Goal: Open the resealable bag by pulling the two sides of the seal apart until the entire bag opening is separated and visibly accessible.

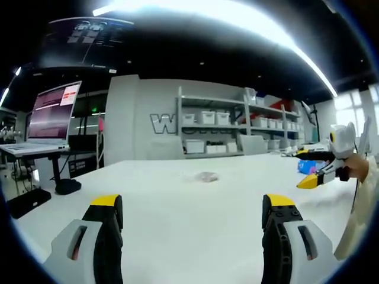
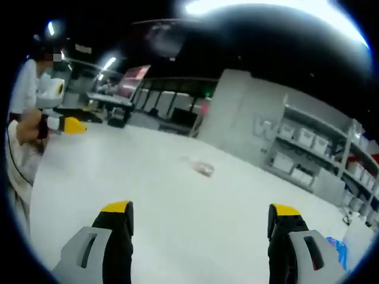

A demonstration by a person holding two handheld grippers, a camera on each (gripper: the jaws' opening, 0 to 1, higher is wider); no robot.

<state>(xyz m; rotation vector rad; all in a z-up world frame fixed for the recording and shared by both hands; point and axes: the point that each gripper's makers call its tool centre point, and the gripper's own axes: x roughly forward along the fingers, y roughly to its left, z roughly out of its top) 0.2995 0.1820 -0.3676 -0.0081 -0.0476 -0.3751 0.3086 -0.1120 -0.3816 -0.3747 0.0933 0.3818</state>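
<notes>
- A white table (image 1: 177, 201) is seen in the left gripper view, with the left gripper (image 1: 192, 207) held low over its near part.
- The jaws of the left gripper are spread wide apart, and nothing is held between them.
- The bag (image 1: 204, 176), small, clear and crumpled-looking, is seen lying on the table well ahead of the left gripper, near the middle of the surface.
- In the right gripper view, the right gripper (image 2: 201, 216) is likewise held above the table, its yellow-tipped jaws wide apart and empty.
- From that side the bag is seen ahead on the table, well apart from the jaws.
- The bag is touched by neither gripper; bare table lies between it and both.
- The bag's seal is too small and blurred for its state to be told, so it cannot be said whether it is shut or partly parted.
- The task is judged not yet begun: no side of the seal has been gripped and no pulling is under way.
- What is judged to be left is everything: both grippers are to be brought to the bag, one side of the seal is to be taken in each, and the two are to be drawn apart along the whole opening.
- At the back, shelves (image 1: 237, 127) with white bins are seen, and a laptop (image 1: 50, 118) on a stand to one side.
</notes>
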